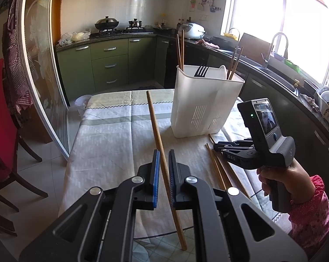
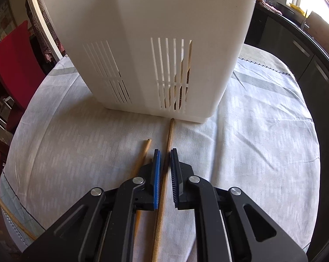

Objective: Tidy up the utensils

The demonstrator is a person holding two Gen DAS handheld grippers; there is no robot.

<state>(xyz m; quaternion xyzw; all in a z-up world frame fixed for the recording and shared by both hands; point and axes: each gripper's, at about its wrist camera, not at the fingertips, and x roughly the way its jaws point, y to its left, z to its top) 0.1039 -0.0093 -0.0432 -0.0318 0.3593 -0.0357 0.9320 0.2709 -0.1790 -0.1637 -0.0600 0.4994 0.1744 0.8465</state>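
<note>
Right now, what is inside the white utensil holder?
Sticking out of the white utensil holder: two pairs of wooden chopsticks, a black fork and a white utensil. Its walls hide their lower parts, apart from slivers through the slots.

Typical lived-in kitchen here. The worktop [image 1: 112,131] wears a pale cloth with grey-green bands and a zigzag hem. Green cabinets [image 1: 107,59] run along the back wall under a dark counter, where a lidded wok [image 1: 106,23] sits on the gas hob, with a white rice cooker [image 1: 193,30] further right. There's a gooseneck faucet [image 1: 277,43] by the bright window [image 1: 295,26]. A red chair [image 1: 3,118] sits off left, and a checked apron [image 1: 16,61] hangs nearby.
</note>
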